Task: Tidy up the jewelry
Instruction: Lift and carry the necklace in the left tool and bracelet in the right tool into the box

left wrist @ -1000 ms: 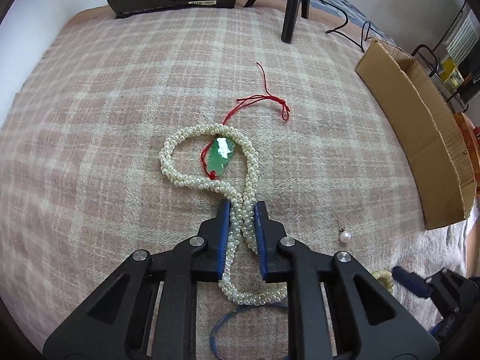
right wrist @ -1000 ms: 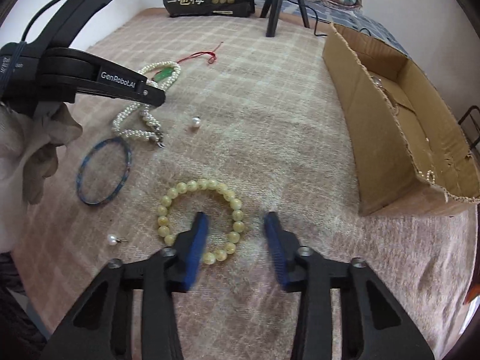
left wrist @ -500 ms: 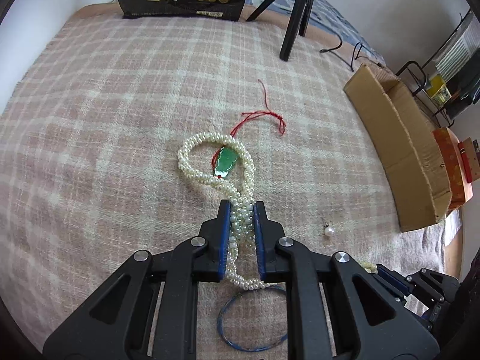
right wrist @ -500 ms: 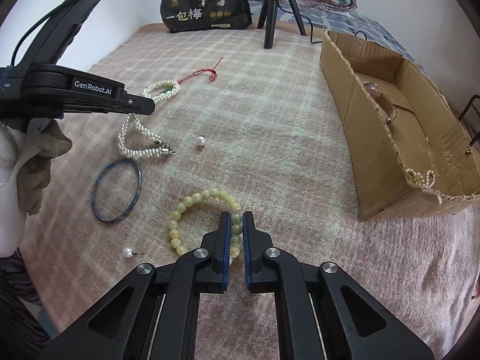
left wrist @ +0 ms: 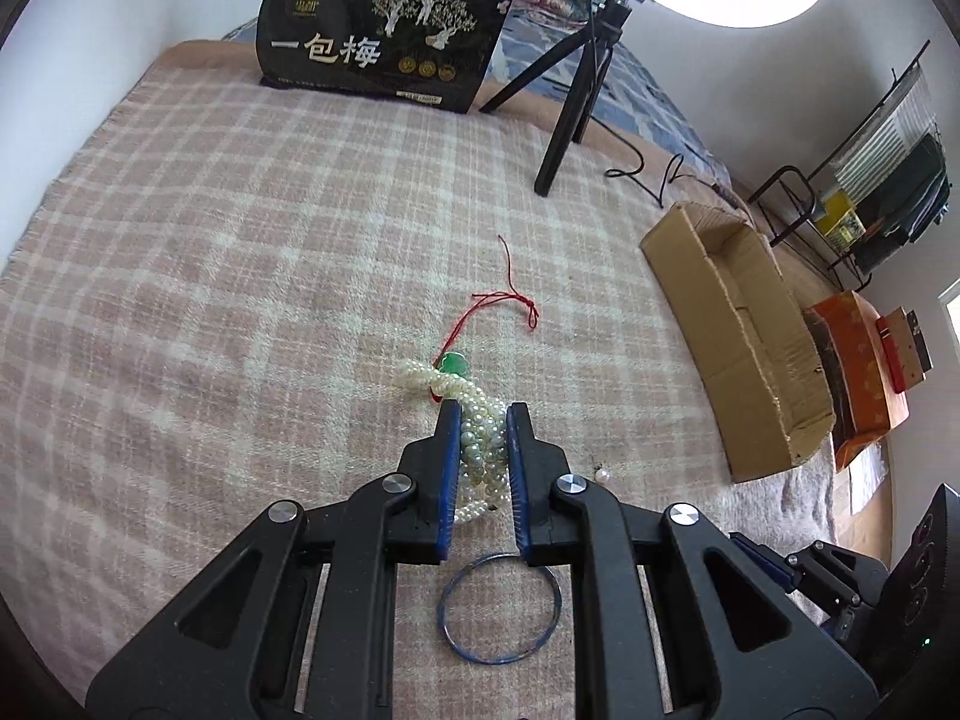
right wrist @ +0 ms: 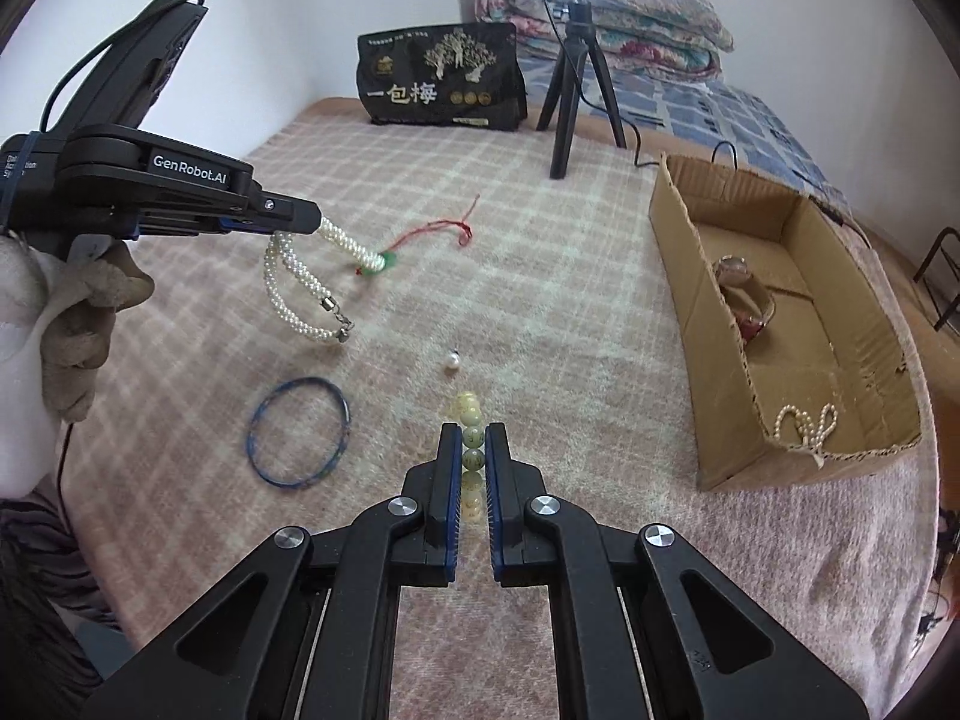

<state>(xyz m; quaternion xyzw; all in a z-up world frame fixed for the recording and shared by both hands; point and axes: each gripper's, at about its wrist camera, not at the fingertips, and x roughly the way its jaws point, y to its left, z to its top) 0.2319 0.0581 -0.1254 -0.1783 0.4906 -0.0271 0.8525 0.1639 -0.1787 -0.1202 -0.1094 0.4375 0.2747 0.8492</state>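
Left gripper (left wrist: 483, 414) clamped on the bunched strands of the pearl necklace (left wrist: 480, 450), jaws narrow with beads packed between the blue pads; in the right wrist view the same gripper (right wrist: 312, 222) is held above the plaid blanket (left wrist: 210, 300) by a gloved hand (right wrist: 78, 324), necklace hanging from its tip in loops, clasp end (right wrist: 339, 324) dangling down toward the blanket, far end of the strands reaching to the green pendant (right wrist: 389, 258). Pendant sits on the blanket with its red cord (right wrist: 447, 228) trailing away from it. Right gripper (right wrist: 474, 438) pinched nearly closed on the yellow bead bracelet (right wrist: 473, 444), beads lined up in the slot between the pads, a couple of beads sticking out past the tips; can't tell if the bracelet is clear of the blanket. Blue bangle (right wrist: 299, 432) flat on the blanket to the left of the right gripper, apart from it; in the left wrist view it lies just under the left gripper's jaws. Loose pearl earring (right wrist: 452, 360) on the blanket just beyond the bracelet beads. Cardboard box (right wrist: 684, 276) open on the right side of the blanket, holding a small pearl string (right wrist: 804, 423) near the front corner and a glassy item further back, too unclear to name. Black printed bag (right wrist: 444, 78) and tripod (right wrist: 576, 72) with ring light at the far edge.
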